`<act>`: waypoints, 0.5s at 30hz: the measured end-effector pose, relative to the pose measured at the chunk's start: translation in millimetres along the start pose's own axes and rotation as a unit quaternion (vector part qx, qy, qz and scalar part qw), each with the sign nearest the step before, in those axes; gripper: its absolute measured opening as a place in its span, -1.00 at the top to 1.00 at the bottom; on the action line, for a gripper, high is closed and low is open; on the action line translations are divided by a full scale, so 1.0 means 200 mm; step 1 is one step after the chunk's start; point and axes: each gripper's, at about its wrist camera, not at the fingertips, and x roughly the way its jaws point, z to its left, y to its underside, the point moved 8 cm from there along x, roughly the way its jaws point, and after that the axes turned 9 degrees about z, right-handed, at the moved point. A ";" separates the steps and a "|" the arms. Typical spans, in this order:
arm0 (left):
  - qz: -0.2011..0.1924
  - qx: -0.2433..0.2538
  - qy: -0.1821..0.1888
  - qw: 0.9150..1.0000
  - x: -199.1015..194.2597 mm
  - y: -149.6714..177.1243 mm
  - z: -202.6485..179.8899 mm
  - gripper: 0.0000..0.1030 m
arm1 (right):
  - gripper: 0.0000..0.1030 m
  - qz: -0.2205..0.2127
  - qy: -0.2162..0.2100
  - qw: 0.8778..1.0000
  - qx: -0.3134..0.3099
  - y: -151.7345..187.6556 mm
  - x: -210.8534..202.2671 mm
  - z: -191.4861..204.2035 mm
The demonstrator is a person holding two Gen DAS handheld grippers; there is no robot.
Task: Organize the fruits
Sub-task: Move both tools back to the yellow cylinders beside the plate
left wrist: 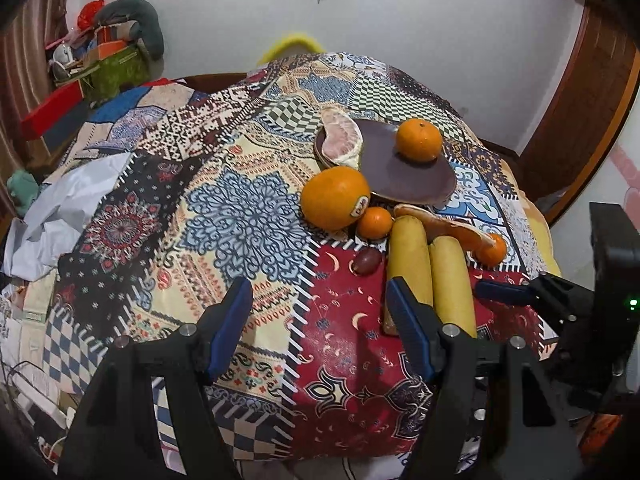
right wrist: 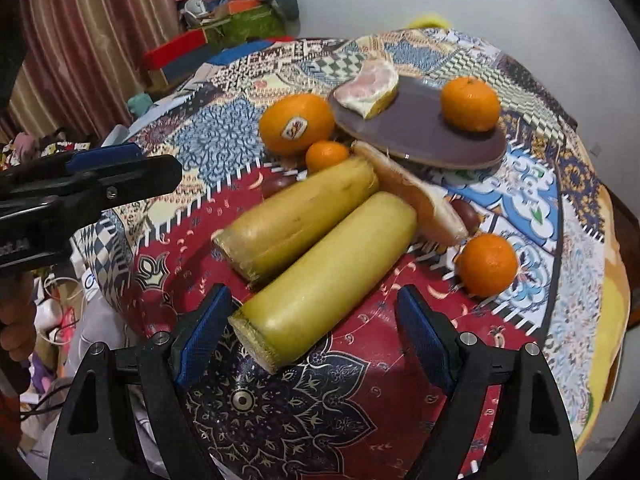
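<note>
A dark brown plate holds a mandarin and a pomelo piece. In front of it lie a big stickered orange, a small mandarin, a pomelo peel slice, another mandarin, dark dates and two yellow sugarcane pieces. My left gripper is open over bare cloth, left of the cane. My right gripper is open, jaws either side of the nearer cane's end.
The table wears a patchwork cloth that drops off at the edges. Crumpled white paper lies at the left. Boxes and clutter stand by the back wall. The right gripper shows in the left wrist view.
</note>
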 end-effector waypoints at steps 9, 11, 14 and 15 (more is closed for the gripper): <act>0.018 0.035 0.017 0.999 0.08 0.02 -0.17 -0.34 | -0.23 -0.018 0.011 1.000 0.002 0.08 -0.10 -0.10; 0.024 0.044 0.022 0.999 0.11 0.02 -0.21 -0.34 | -0.07 -0.017 0.016 1.000 0.005 0.10 -0.11 -0.13; 0.035 0.055 0.022 0.998 0.17 0.03 -0.26 -0.32 | 0.15 -0.017 0.017 1.000 0.012 0.12 -0.13 -0.18; 0.041 0.057 0.022 0.997 0.19 0.03 -0.27 -0.29 | 0.17 -0.018 0.016 1.000 0.015 0.13 -0.14 -0.19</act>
